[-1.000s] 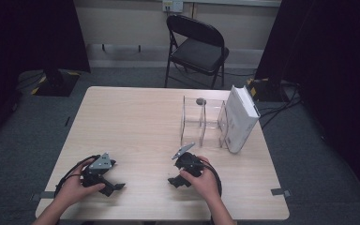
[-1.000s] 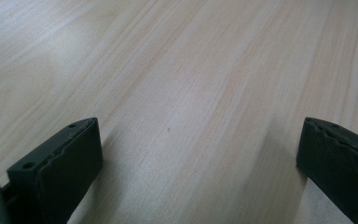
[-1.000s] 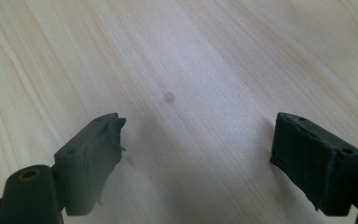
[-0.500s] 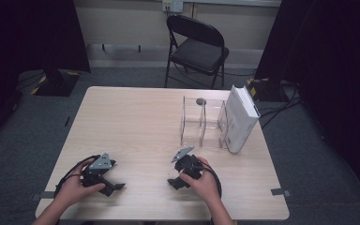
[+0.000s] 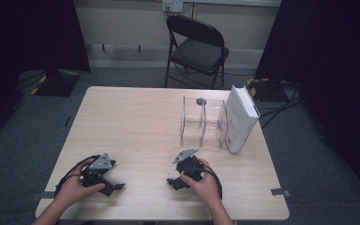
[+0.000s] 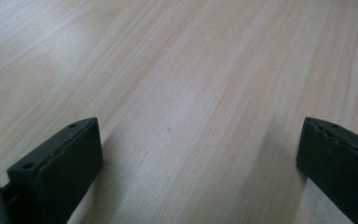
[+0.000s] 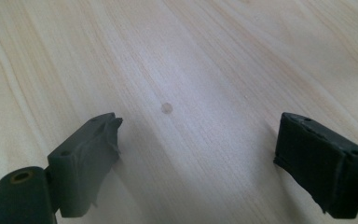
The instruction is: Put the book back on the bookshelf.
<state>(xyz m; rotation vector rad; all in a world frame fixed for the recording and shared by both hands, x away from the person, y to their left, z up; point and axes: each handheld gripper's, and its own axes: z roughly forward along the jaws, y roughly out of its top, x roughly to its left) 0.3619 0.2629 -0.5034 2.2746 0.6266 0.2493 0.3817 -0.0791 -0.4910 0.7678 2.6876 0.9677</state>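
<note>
My left gripper [image 5: 115, 186] rests on the light wooden table [image 5: 136, 122] near its front left, held by a hand, jaws wide apart with bare wood between them [image 6: 198, 154]. The right gripper [image 5: 172, 182] lies near the front centre under the other hand, also open over bare tabletop [image 7: 196, 140]. A clear acrylic rack [image 5: 202, 123] stands at the right of the table. A thick white book [image 5: 240, 118] stands upright against the rack's right side. A small grey round thing [image 5: 200, 101] sits at the rack's far edge.
A black folding chair [image 5: 194, 47] stands beyond the table's far edge. Dark curtains hang at both sides of the room. Cables lie on the floor to the right [image 5: 281, 105]. A faint round mark [image 7: 167, 108] shows on the wood ahead of the right gripper.
The right gripper has shifted very slightly on the table. The left gripper, rack and book stay where they were.
</note>
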